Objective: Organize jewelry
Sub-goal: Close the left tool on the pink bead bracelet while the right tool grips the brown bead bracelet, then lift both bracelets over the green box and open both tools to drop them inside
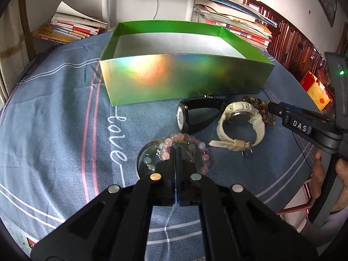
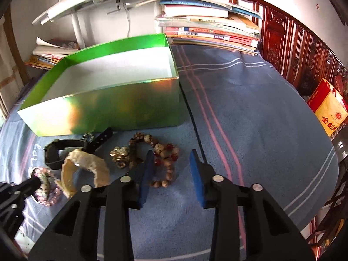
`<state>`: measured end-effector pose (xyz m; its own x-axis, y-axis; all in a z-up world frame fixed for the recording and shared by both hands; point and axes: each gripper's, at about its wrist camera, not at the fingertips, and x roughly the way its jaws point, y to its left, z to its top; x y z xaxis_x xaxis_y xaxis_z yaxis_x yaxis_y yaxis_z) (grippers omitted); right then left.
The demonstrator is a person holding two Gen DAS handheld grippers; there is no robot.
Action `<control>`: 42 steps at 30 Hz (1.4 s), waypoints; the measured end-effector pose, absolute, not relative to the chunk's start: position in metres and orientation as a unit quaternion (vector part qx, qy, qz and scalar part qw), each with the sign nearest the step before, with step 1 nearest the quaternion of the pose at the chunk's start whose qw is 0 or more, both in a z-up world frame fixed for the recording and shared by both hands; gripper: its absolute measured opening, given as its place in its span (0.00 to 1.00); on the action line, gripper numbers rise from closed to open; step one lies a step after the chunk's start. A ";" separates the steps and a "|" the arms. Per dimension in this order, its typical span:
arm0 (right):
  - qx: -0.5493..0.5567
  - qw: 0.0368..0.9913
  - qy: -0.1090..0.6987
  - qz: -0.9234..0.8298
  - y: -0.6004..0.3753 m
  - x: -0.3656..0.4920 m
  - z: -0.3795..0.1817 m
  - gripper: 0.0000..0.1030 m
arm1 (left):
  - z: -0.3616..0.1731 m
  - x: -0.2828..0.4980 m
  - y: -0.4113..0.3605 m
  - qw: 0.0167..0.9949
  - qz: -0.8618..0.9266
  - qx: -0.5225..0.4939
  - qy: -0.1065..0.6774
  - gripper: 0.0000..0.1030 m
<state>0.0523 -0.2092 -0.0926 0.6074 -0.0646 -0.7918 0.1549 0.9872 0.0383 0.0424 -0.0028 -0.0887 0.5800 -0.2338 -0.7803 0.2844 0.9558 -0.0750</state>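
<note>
**Left gripper clamps down on the pink bracelet; box has nothing in it yet**

Left gripper (image 1: pixel 175 152) has its jaws pressed together, pinching the pink bead bracelet (image 1: pixel 191 143) right at its tips, over a small round mirror (image 1: pixel 143 163). Right gripper (image 2: pixel 171 163) stands with its jaws apart, nothing pinched, the brown bead bracelet (image 2: pixel 161 152) lying between and just ahead of its pads. Beyond both tools sits the green box (image 1: pixel 184 76), showing a bare floor, so 0 pieces look stowed. Black watch (image 1: pixel 195 113) and white watch (image 1: pixel 239 126) wait on the blue cloth (image 1: pixel 54 119), right of the left gripper. My read: 4 pieces left to move.
</note>
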 end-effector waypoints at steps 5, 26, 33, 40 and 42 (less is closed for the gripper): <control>0.050 0.895 0.441 -0.039 -0.206 0.047 -0.094 0.08 | -0.079 0.042 0.010 0.895 -0.137 0.018 0.424 0.01; 0.037 0.900 0.433 -0.030 -0.200 0.038 -0.092 0.08 | -0.078 0.031 -0.002 0.900 -0.131 0.043 0.413 0.40; 0.031 0.897 0.439 -0.041 -0.200 0.042 -0.095 0.08 | -0.098 0.040 -0.003 0.882 -0.149 0.041 0.445 0.23; 0.026 0.897 0.440 -0.045 -0.197 0.044 -0.098 0.08 | -0.098 0.040 0.005 0.887 -0.155 0.017 0.435 0.09; 0.024 0.900 0.434 -0.043 -0.194 0.042 -0.094 0.08 | -0.093 0.037 0.007 0.891 -0.153 0.016 0.427 0.08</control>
<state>0.0416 -0.1944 -0.0943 0.6204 -0.0572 -0.7822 0.0983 0.9951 0.0052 0.0370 0.0065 -0.0932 0.5879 -0.2601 -0.7660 0.2868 0.9524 -0.1033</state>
